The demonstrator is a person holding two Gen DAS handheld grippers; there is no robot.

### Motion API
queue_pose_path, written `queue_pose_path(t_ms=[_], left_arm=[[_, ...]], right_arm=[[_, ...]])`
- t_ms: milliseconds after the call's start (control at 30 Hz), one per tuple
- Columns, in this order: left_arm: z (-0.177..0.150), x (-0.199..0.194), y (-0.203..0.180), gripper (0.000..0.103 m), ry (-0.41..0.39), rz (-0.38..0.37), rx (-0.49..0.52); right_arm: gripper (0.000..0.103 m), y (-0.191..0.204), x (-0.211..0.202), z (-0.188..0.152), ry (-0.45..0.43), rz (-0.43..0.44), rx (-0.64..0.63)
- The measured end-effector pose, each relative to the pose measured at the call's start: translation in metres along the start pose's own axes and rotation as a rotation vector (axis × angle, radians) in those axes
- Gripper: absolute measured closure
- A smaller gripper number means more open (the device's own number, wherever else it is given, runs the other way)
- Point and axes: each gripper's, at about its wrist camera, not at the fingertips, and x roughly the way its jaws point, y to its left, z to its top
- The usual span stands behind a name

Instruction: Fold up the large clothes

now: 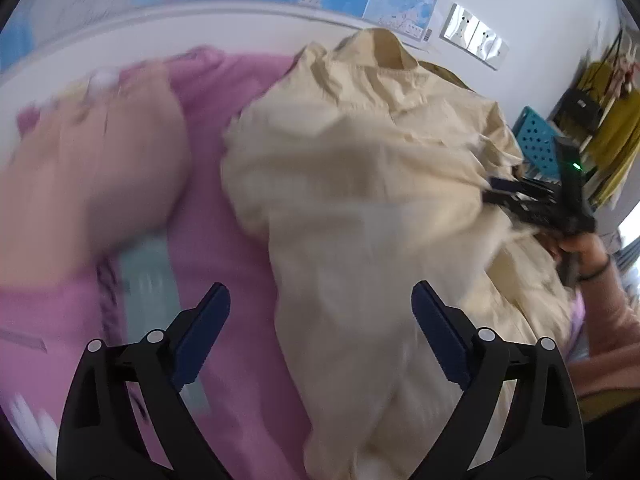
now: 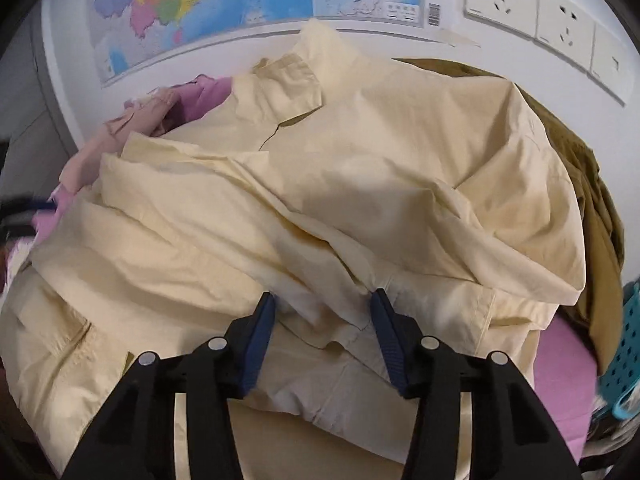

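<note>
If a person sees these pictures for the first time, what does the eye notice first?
First comes the big cream shirt, crumpled in a heap at the centre, over a pink sheet. The right gripper hangs open just above its folds, and a colourful map covers the wall behind.

Left tool (image 1: 320, 300): two black plastic arms, each with triangular cut-outs, forked linkages and two round silver pivot screws. Each arm ends in a dark blue ribbed pad, seen at lower centre of the left wrist view.

Right tool (image 2: 323, 306): same build, black arms, silver screws, dark blue textured pads, at lower centre of the right wrist view. Seen from the left wrist view at right edge, its black body carries a small green light.

Person's right hand (image 1: 580, 248): bare skin, dark band at the wrist, pale pink sleeve below, at right of frame.
</note>
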Motion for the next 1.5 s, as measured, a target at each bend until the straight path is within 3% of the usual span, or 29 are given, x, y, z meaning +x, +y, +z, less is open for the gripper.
queue_pose_path(t_ms=[300,333,367,400,433,500,633,733,800,833,900,967,1033,1133,1200,1267,1333,1433,1467,1500], left_arm=[[-0.063,0.014,-0.004,0.010,0.146,-0.103,-0.074],[-0.067,0.013,-0.006,0.015,0.121,-0.090,-0.067],[-0.069,0.012,-0.008,0.027,0.113,-0.109,-0.065],[-0.071,0.012,-0.008,0.050,0.115,-0.142,-0.082],[-0.070,0.011,-0.006,0.065,0.112,-0.146,-0.107],[-0.069,0.003,-0.006,0.080,0.095,-0.122,-0.113],[-0.063,-0.038,-0.008,0.090,0.062,-0.045,-0.122],[-0.064,-0.054,-0.019,0.089,0.073,0.074,-0.042],[-0.068,-0.029,-0.022,0.085,0.168,0.130,-0.042],[-0.072,-0.014,-0.019,0.080,0.219,0.148,-0.052],[-0.075,0.001,-0.014,0.066,0.238,0.181,-0.076],[-0.072,-0.007,-0.013,0.056,0.186,0.200,-0.092],[-0.068,-0.021,-0.018,0.039,0.130,0.207,-0.068],[-0.060,-0.057,-0.035,0.020,-0.006,0.103,0.012],[-0.055,-0.074,-0.044,0.019,-0.087,0.071,0.053],[-0.047,-0.087,-0.049,0.019,-0.160,-0.011,0.065],[-0.040,-0.090,-0.052,0.019,-0.194,-0.027,0.059],[-0.019,-0.060,-0.065,0.020,-0.154,0.002,0.090],[-0.015,-0.048,-0.069,0.021,-0.133,0.005,0.099],[-0.008,-0.031,-0.073,0.027,-0.094,0.013,0.109]], right_arm=[[0.040,0.007,-0.028,-0.010,-0.065,0.036,0.039],[0.037,0.007,-0.029,-0.012,-0.065,0.034,0.042],[0.037,0.007,-0.029,-0.014,-0.062,0.036,0.048],[0.037,0.006,-0.027,-0.014,-0.059,0.037,0.056],[0.037,0.005,-0.028,-0.016,-0.057,0.040,0.065],[0.037,0.003,-0.031,-0.019,-0.061,0.039,0.077],[0.037,0.002,-0.046,-0.019,-0.093,0.038,0.084],[0.035,0.003,-0.049,-0.022,-0.093,0.034,0.072],[0.034,0.002,-0.042,-0.027,-0.069,0.030,0.069],[0.034,0.001,-0.039,-0.029,-0.057,0.030,0.074],[0.034,-0.002,-0.039,-0.033,-0.051,0.054,0.094],[0.034,-0.002,-0.047,-0.037,-0.064,0.046,0.098],[0.032,-0.004,-0.058,-0.039,-0.089,0.045,0.099],[0.028,-0.011,-0.067,-0.040,-0.114,0.074,0.124],[0.027,-0.015,-0.065,-0.039,-0.115,0.075,0.141],[0.027,-0.016,-0.056,-0.037,-0.100,0.082,0.148],[0.027,-0.015,-0.045,-0.034,-0.076,0.081,0.148],[0.046,-0.013,-0.026,-0.029,-0.018,0.059,0.135],[0.062,-0.013,-0.022,-0.027,-0.007,0.044,0.133],[0.071,-0.013,-0.019,-0.026,0.001,0.015,0.124]])
